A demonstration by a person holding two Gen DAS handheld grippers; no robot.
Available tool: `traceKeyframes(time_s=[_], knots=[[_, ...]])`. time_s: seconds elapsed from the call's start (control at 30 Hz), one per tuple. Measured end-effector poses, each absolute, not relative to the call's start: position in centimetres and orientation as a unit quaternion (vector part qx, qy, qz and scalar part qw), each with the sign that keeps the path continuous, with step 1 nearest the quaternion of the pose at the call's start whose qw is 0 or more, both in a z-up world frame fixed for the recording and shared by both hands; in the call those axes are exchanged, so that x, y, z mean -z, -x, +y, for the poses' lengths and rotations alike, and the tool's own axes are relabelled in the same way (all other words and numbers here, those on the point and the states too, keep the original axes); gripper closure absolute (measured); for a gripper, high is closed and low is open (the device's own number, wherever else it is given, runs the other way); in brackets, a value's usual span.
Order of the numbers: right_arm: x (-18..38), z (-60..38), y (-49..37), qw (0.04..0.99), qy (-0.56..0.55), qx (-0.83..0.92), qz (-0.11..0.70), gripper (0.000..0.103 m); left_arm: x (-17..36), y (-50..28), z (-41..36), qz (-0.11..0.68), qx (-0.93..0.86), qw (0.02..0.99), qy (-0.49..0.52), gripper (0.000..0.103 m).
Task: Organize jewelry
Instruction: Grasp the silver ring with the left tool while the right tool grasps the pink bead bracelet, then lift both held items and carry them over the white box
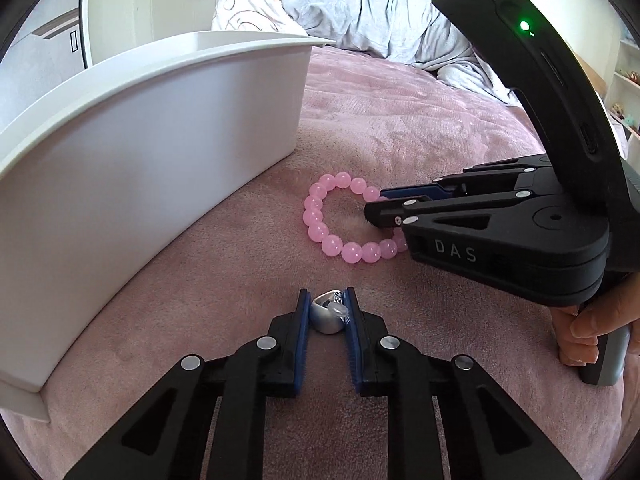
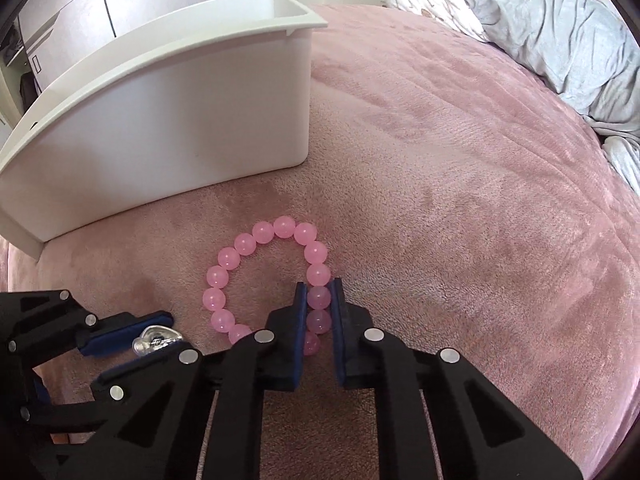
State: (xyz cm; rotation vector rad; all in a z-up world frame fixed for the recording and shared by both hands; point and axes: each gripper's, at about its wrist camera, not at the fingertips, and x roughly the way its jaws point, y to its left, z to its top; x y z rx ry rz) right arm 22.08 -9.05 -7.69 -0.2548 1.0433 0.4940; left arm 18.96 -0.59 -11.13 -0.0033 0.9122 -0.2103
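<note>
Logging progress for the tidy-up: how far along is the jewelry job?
Done: nothing visibly; the bin's inside is hidden. In hand: left tool grips the ring, right tool closes on the bracelet, which lies on the blanket. Left: both go into the bin.

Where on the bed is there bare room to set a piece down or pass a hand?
Widest: pink blanket right of the bead bracelet, up to the grey duvet. A narrow strip separates bracelet from white bin. Crowded in front: left gripper on the silver ring, right gripper on the beads.
</note>
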Motion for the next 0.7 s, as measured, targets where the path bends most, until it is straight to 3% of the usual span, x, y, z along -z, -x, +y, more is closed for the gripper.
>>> traceKeyframes(time_s=[0.7], knots=[[2.0,-11.7,-19.9,0.855,0.048,-0.191,0.481,0.091,9.1,-15.5,2.7,0.433,0.113,0.892,0.056,0.082]])
